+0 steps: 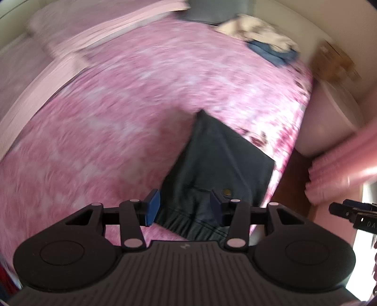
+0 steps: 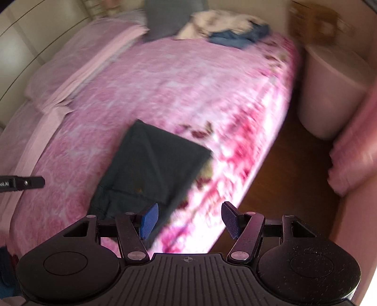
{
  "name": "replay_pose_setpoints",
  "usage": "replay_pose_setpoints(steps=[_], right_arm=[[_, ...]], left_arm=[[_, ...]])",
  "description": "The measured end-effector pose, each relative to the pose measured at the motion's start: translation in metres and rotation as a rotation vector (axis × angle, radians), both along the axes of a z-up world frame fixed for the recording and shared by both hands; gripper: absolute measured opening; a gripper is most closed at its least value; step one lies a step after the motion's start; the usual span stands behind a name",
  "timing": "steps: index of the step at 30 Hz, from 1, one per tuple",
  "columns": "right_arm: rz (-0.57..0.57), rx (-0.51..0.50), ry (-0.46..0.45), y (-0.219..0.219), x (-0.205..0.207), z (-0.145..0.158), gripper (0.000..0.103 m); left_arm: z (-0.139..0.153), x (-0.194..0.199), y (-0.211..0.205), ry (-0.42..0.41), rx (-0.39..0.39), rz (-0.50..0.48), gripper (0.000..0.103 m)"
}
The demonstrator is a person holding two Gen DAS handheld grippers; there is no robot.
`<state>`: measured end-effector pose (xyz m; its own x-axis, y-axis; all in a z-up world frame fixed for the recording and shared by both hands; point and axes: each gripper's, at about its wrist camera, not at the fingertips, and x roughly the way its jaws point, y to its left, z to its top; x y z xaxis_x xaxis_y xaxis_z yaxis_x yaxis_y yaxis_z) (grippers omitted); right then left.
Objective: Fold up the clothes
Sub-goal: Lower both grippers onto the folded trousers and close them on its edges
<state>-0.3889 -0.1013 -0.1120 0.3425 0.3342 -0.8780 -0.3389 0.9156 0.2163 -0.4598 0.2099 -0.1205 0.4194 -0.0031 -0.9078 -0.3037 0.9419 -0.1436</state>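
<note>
A dark folded garment (image 1: pixel 219 155) lies on the pink floral bedspread (image 1: pixel 117 117) near the bed's right edge, with its gathered waistband end nearest me. My left gripper (image 1: pixel 185 206) hangs open just above that near end, one blue pad on each side of the cloth and neither gripping it. In the right wrist view the same garment (image 2: pixel 153 162) sits left of centre. My right gripper (image 2: pixel 190 220) is open over the bedspread beside the garment's near right corner, holding nothing. Both views are motion-blurred.
A loose pile of cream and blue clothes (image 2: pixel 231 28) and a grey pillow (image 2: pixel 169 16) sit at the bed's far end. Pink pillows (image 2: pixel 77 63) line the left side. Right of the bed are wooden floor (image 2: pixel 282 164), a pale round tub (image 2: pixel 329 89) and pink ruffled fabric (image 2: pixel 353 153).
</note>
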Motion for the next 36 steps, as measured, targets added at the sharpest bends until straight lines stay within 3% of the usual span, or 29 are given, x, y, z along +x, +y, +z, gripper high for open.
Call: replay_pose_setpoints(steps=[6,13,17,20,22,29,32,36], right_arm=[[0.267,0.034,-0.023,0.042,0.063,-0.005,0.063],[0.596,0.049,-0.014,0.07,0.152,-0.018,0.063],[0.706,0.038,0.011,0.077,0.2,-0.032,0.063],[0.759,0.026,0.093,0.087,0.228,-0.056,0.063],[0.794,0.015,0.154,0.095,0.24,-0.074,0.063],[0.851,0.001,0.371,0.112,0.247,-0.14,0.063],[0.867,-0.007,0.381,0.112,0.249,-0.161,0.064],[0.841,0.024,0.348,0.107,0.261,-0.179,0.084]], left_arm=[[-0.005,-0.031,0.04,-0.023,-0.018,0.259,0.043],[-0.02,-0.078,0.043,-0.025,0.002,0.708,0.047],[-0.034,-0.097,0.009,-0.021,-0.052,0.916,0.048],[-0.047,-0.111,-0.025,-0.059,-0.12,1.041,0.053],[-0.06,-0.121,-0.048,-0.083,-0.157,1.109,0.065],[-0.125,-0.147,-0.101,-0.204,-0.337,1.25,0.067],[-0.155,-0.147,-0.107,-0.266,-0.41,1.276,0.068],[-0.189,-0.139,-0.102,-0.366,-0.477,1.236,0.072]])
